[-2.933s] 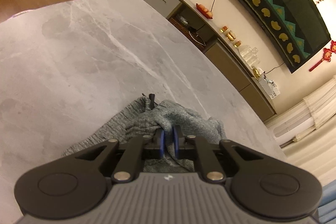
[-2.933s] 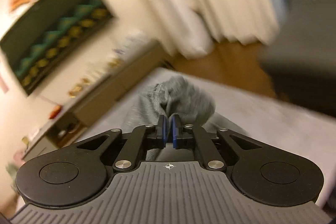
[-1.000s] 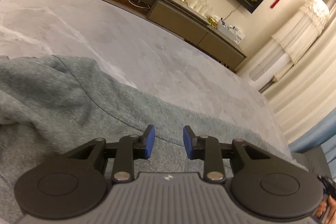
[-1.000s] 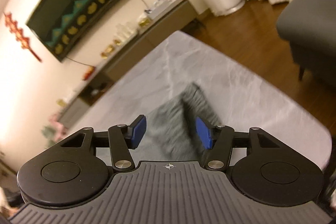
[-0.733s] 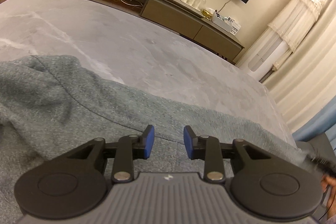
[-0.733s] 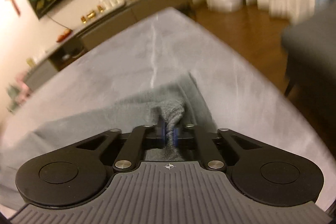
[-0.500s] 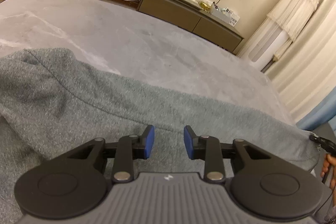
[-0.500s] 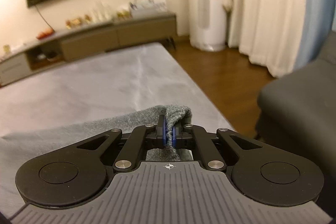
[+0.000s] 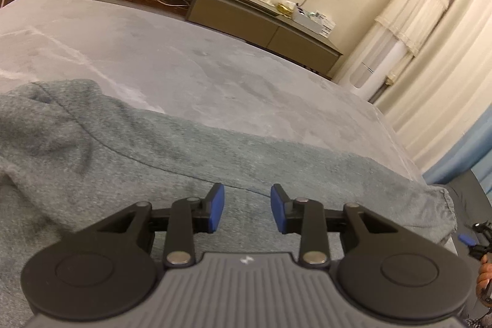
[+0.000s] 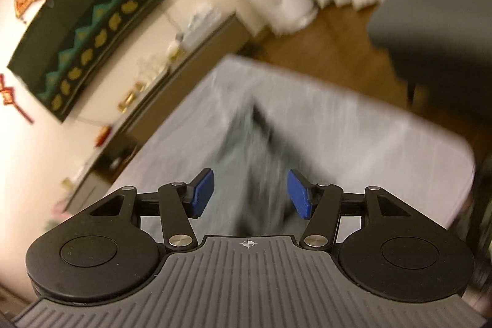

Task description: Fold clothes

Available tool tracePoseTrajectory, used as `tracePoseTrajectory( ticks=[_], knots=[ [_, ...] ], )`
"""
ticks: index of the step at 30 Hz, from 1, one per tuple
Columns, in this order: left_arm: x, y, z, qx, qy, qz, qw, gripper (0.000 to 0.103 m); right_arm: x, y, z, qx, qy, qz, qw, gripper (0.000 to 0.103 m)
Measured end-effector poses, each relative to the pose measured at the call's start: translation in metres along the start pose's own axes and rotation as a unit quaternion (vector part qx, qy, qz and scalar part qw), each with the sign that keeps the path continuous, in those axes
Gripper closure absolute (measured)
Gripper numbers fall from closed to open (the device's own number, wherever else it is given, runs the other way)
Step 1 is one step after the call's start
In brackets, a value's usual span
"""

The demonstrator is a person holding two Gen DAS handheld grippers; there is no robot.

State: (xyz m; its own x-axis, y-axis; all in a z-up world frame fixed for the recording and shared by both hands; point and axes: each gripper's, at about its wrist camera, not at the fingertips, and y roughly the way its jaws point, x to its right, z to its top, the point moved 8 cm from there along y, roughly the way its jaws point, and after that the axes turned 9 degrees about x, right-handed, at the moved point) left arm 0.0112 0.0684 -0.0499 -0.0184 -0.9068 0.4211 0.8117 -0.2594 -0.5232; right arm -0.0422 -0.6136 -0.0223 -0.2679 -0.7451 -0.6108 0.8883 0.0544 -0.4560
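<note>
a heather-grey knitted garment [image 9: 190, 156] lies spread across the near part of a grey marble-patterned table [image 9: 215, 73], its long straight edge running from the table's left side toward the right edge, where a gathered cuff or hem [image 9: 442, 205] reaches the table's right edge. at the left it bunches into soft folds.

the left gripper [image 9: 247, 212], black with blue pads, hovers over the middle of the cloth with its jaws parted and nothing between them; the fabric below is not pinched.

in the blurred right wrist view, the right gripper [image 10: 250, 194] is released too: its jaws have just been opening and stand wide, with the grey garment [image 10: 255, 156] lying on the table [image 10: 369, 137] beyond the pads, not gripped. the cloth there narrows to a point toward the table's far corner.

at the right border of the left wrist view, a sliver of a person's hand [image 9: 486, 272] shows beside the table's right edge.
</note>
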Motion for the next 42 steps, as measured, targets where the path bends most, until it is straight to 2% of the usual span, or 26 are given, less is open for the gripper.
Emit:
tracePoseTrajectory(
  ticks=[2,6,7,8,9,13,17,19,20,23,25,26,27,32,35,38,42],
  knots=[
    [0.003,0.0,-0.002,0.001,0.002,-0.002,1.0,0.07,0.005,0.011,-0.014,-0.024,0.009,-0.003,1.0,0.048],
    [-0.006,-0.008,-0.004,0.008,-0.013,0.001,0.9999,0.069,0.015,0.048,-0.027,-0.044,0.015,-0.037,0.998,0.05],
    [-0.013,-0.012,-0.002,0.015,-0.028,0.005,0.9995,0.069,0.012,0.051,-0.027,-0.04,0.018,-0.025,0.999,0.056],
    [-0.02,-0.016,-0.001,0.023,-0.043,0.009,0.9988,0.069,0.009,0.052,-0.026,-0.033,0.022,-0.007,0.999,0.091],
    [-0.031,-0.023,0.002,0.033,-0.062,0.014,0.9974,0.069,0.008,0.048,-0.021,-0.017,0.024,-0.006,1.0,0.102],
    [-0.083,-0.053,0.009,0.074,-0.14,0.058,0.9856,0.069,0.012,0.029,0.001,0.054,0.032,-0.028,0.998,0.102],
    [-0.123,-0.077,0.011,0.094,-0.199,0.067,0.9732,0.069,0.014,0.028,0.002,0.069,-0.004,-0.071,0.995,0.102],
    [-0.132,-0.085,0.01,0.101,-0.214,0.065,0.9694,0.069,0.01,0.03,-0.002,0.067,-0.022,-0.074,0.995,0.1],
    [-0.134,-0.085,0.01,0.101,-0.22,0.061,0.9683,0.068,0.007,0.031,-0.004,0.065,-0.02,-0.071,0.995,0.089],
    [-0.137,-0.084,0.009,0.096,-0.236,0.051,0.9656,0.065,0.0,0.029,-0.01,0.05,0.001,-0.047,0.998,0.077],
    [-0.135,-0.079,0.008,0.091,-0.238,0.044,0.966,0.062,-0.004,0.03,-0.014,0.037,0.011,-0.032,0.999,0.064],
    [-0.133,-0.074,0.008,0.083,-0.237,0.038,0.9673,0.059,-0.006,0.032,-0.017,0.031,0.011,-0.031,0.999,0.051],
    [-0.13,-0.069,0.008,0.076,-0.234,0.034,0.9686,0.058,-0.008,0.035,-0.02,0.025,0.012,-0.029,0.999,0.044],
    [-0.114,-0.055,0.004,0.056,-0.21,0.027,0.9757,0.057,-0.014,0.047,-0.036,-0.007,-0.001,-0.029,1.0,0.045],
    [-0.11,-0.057,-0.009,0.05,-0.21,0.019,0.9762,0.055,-0.004,0.044,-0.034,0.001,0.017,-0.043,0.999,0.045],
    [-0.104,-0.051,-0.023,0.024,-0.204,0.007,0.9787,0.055,0.011,0.037,-0.027,0.016,0.038,-0.059,0.997,0.045],
    [-0.104,-0.037,-0.022,0.015,-0.182,0.012,0.9831,0.055,0.021,0.044,-0.027,0.011,0.046,-0.064,0.997,0.046]
  ],
)
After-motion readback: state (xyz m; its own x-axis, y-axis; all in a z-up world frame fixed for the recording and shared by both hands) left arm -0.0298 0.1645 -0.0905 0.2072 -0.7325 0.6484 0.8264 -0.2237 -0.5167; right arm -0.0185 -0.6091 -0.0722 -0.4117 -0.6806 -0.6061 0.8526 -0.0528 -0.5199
